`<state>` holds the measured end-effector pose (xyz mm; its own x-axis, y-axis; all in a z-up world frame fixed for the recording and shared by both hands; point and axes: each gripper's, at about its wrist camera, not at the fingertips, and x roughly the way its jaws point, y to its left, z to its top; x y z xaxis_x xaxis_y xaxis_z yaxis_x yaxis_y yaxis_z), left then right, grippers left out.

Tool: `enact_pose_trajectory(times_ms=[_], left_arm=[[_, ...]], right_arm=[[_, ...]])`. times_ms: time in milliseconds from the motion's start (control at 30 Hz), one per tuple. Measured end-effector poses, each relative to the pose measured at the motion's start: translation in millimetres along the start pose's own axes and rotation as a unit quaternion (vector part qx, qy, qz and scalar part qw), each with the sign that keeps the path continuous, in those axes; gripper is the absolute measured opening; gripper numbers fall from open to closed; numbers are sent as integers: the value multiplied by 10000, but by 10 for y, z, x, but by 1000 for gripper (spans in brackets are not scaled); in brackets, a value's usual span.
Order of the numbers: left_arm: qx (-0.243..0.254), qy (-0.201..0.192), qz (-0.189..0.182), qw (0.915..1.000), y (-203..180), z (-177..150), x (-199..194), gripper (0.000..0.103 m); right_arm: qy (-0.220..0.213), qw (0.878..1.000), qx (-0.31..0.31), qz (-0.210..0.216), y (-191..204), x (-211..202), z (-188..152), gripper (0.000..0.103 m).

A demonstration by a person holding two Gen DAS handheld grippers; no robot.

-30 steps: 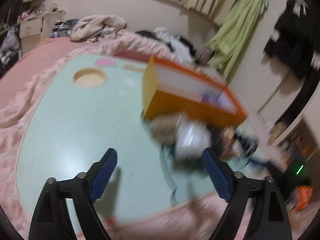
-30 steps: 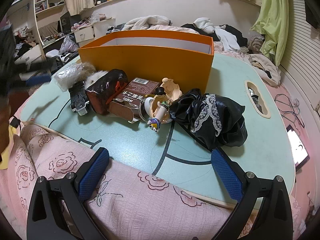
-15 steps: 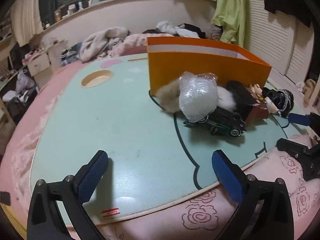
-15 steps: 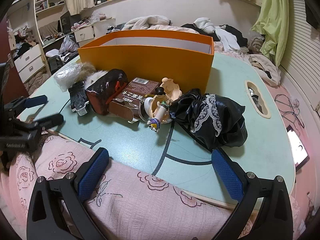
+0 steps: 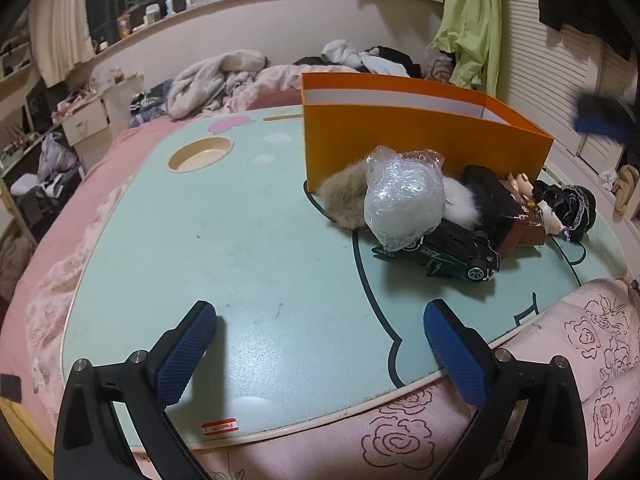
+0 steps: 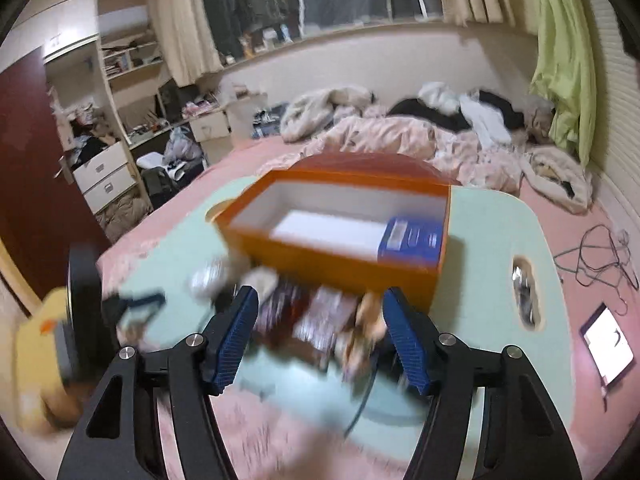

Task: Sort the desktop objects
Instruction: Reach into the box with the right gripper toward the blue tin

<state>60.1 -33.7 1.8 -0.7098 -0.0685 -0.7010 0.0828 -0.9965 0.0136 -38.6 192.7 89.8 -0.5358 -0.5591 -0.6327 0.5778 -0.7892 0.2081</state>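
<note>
Change: right gripper has risen since a second ago and now looks down into the orange box; its view is smeared.
Left gripper: claw wide, empty, over the near edge of the mint table.
Right claw: wide, holding nothing; clutter between its fingers is too blurred to name.
Pile: plastic-wrapped bundle rests on the toy car, hiding part of the fur, just in front of the box.
Box: blue item inside, indistinct.
</note>
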Motion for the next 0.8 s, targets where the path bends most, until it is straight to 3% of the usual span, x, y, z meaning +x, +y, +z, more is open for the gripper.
enact_pose_trajectory(times_ms=[100,167,300,367,433,500,533,733,800], left_arm=[[-3,-12,4,10000,0,-6,5,103],[-2,-17,5,10000,2,-7,7,103],[1,-34,3,10000,4,-12,11,103],[1,-45,6,10000,1,-5,13,103],[6,-60,15,10000,1,-7,19,103],[3,-72,21,10000,-4,-8,22,103],[4,-77,24,10000,-5,-8,19,103],[2,-76,40,10000,-5,-9,23,103],[1,-78,36,10000,-4,-10,21,103]], right_arm=[[1157,9917,565,-46,-283,452,537,66],[1617,9842,693,-219,-399,730,747,66],[2229,9658,331,-1285,-417,1274,941,66],[2458,9558,379,-1568,-459,1476,926,65],[2721,9422,259,-1940,-471,1648,866,65],[2920,9199,-28,-2617,-425,1793,779,69],[2849,9153,-110,-2847,-387,1829,755,69],[2568,9372,340,-2336,-315,1680,761,71],[2373,9498,556,-1962,-332,1628,758,71]])
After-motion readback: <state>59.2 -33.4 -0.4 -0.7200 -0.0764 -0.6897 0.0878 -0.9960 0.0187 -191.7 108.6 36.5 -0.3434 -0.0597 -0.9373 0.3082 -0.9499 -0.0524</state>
